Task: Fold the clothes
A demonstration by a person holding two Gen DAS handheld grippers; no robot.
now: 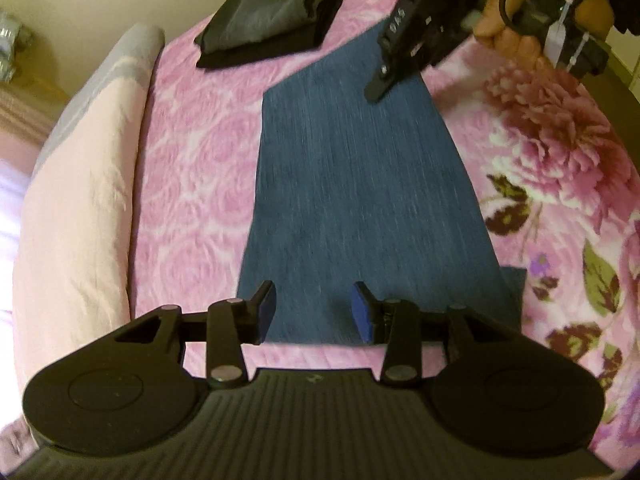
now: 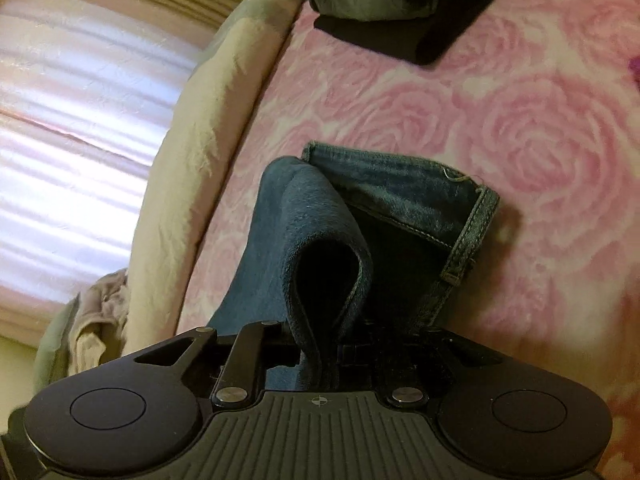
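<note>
Across the middle of the bed (image 1: pixel 192 152), on its pink rose-print blanket, a pair of blue jeans (image 1: pixel 360 184) lies in one long flat strip, legs apparently stacked one on the other, so the lengthwise fold looks done. Along the bed's left edge runs a pale pink pillow (image 1: pixel 76 208). Up at the far edge sits a folded dark stack (image 1: pixel 276 8), grey garment on black, which reads as clothes already finished.

Now the crosswise fold. The right gripper (image 1: pixel 380 88) hangs over the far end of the denim, and in its own view the fingers are buried under cloth: a lifted loop of jeans with the hem (image 2: pixel 472 232) curling back, pinched, by the look of it, though the pads are hidden. The left gripper (image 1: pixel 314 308) hovers just over the near end, blue-padded fingers (image 1: pixel 362 312) spread wide, nothing between them.

Left to do, I'd judge: bring that end over, flatten it, perhaps fold once more, then onto the stack.
</note>
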